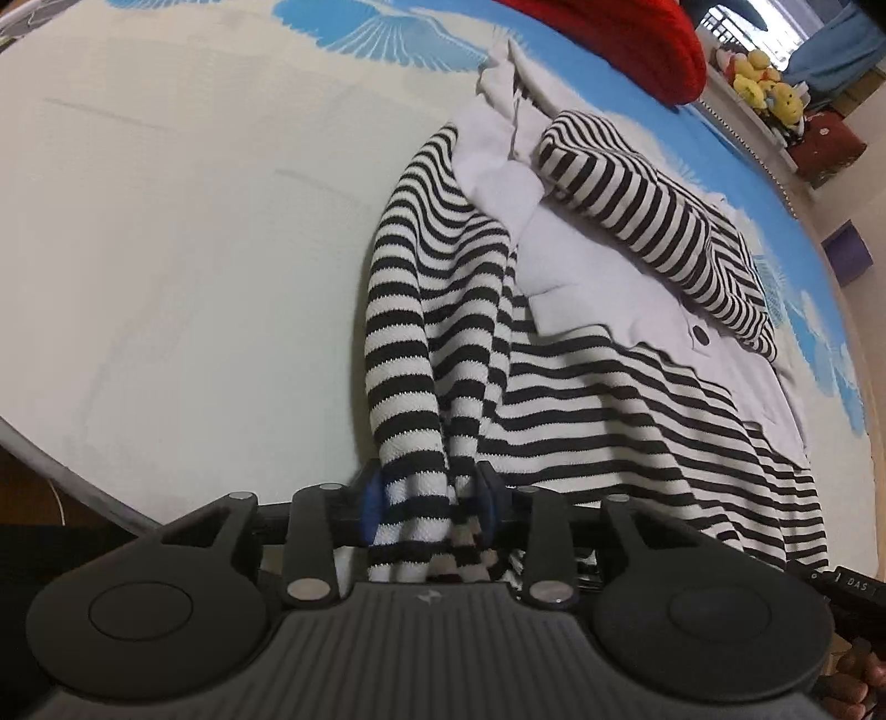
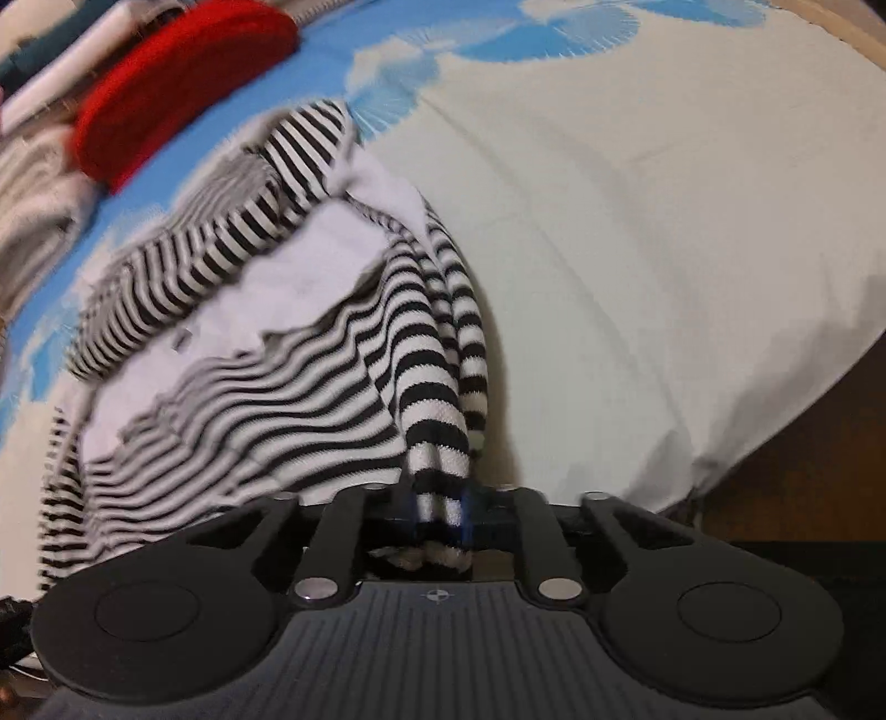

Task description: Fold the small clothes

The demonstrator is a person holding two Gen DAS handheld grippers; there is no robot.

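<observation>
A black-and-white striped top (image 1: 581,399) with a white front panel (image 1: 581,260) and a dark button (image 1: 700,335) lies on the bed. One striped sleeve (image 1: 637,194) is folded across it. My left gripper (image 1: 429,498) is shut on a bunched striped edge near the bed's front, and the cloth is pulled taut up to its blue pads (image 1: 372,507). In the right wrist view the same striped top (image 2: 310,376) spreads to the left. My right gripper (image 2: 440,504) is shut on another bunched striped edge, between its blue pads (image 2: 468,512).
The bed sheet (image 1: 194,249) is pale with blue fan prints; its bare part (image 2: 637,221) fills the right wrist view. A red knit item (image 1: 626,39) lies at the far side, also seen as red knit (image 2: 177,94). Plush toys (image 1: 767,88) sit beyond. The bed edge (image 2: 775,437) drops off close by.
</observation>
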